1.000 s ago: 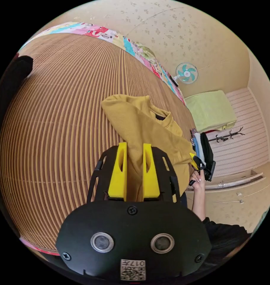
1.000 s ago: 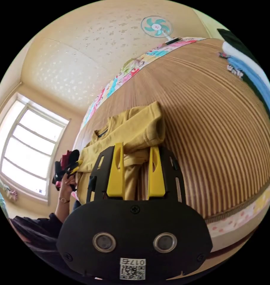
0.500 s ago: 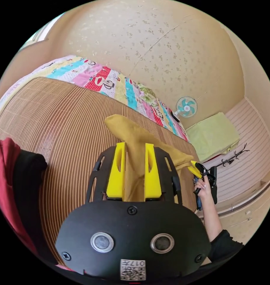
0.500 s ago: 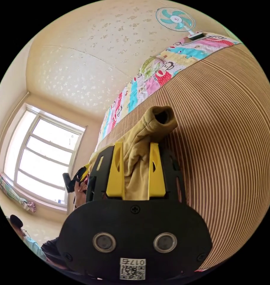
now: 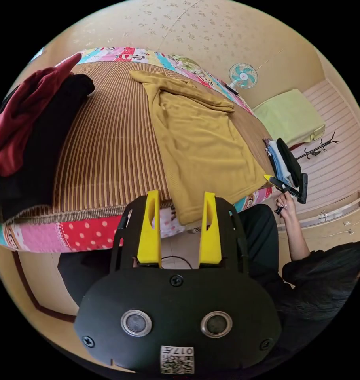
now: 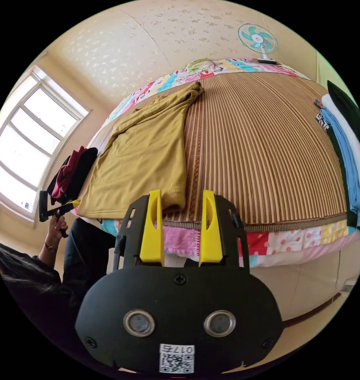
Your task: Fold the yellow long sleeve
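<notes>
The yellow long sleeve (image 5: 199,138) is seen spread flat on the striped mat (image 5: 108,150) of the bed, its hem at the near edge and its sleeves drawn in toward the far end. The left hand-held gripper (image 5: 179,227) is released, jaws apart with nothing between them, held off the near edge of the bed. The right hand-held gripper (image 6: 180,229) is likewise released and empty. Laying out appears done; folding of the sleeves and body is judged still to be made. Dark and red clothes (image 5: 29,130) are piled at the left.
</notes>
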`<action>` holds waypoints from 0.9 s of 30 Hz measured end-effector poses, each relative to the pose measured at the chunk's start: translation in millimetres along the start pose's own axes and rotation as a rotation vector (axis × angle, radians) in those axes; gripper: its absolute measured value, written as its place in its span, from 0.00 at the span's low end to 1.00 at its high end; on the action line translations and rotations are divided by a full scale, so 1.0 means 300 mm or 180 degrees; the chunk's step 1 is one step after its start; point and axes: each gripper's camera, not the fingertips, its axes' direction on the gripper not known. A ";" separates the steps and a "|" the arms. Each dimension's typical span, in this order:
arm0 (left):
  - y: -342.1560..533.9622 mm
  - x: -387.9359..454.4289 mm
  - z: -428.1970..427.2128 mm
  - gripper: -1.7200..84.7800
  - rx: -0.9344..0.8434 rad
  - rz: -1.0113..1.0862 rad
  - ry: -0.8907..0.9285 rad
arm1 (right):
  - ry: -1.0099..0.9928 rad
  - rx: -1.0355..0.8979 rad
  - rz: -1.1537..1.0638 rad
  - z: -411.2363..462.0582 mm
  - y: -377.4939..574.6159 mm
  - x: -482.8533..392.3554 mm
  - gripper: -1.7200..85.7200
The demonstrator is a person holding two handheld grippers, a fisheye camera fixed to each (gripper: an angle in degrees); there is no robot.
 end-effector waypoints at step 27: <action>-0.378 -0.231 -0.420 0.11 0.2046 -0.0967 0.1275 | -0.0499 0.1200 0.0215 -0.516 -0.677 -0.314 0.11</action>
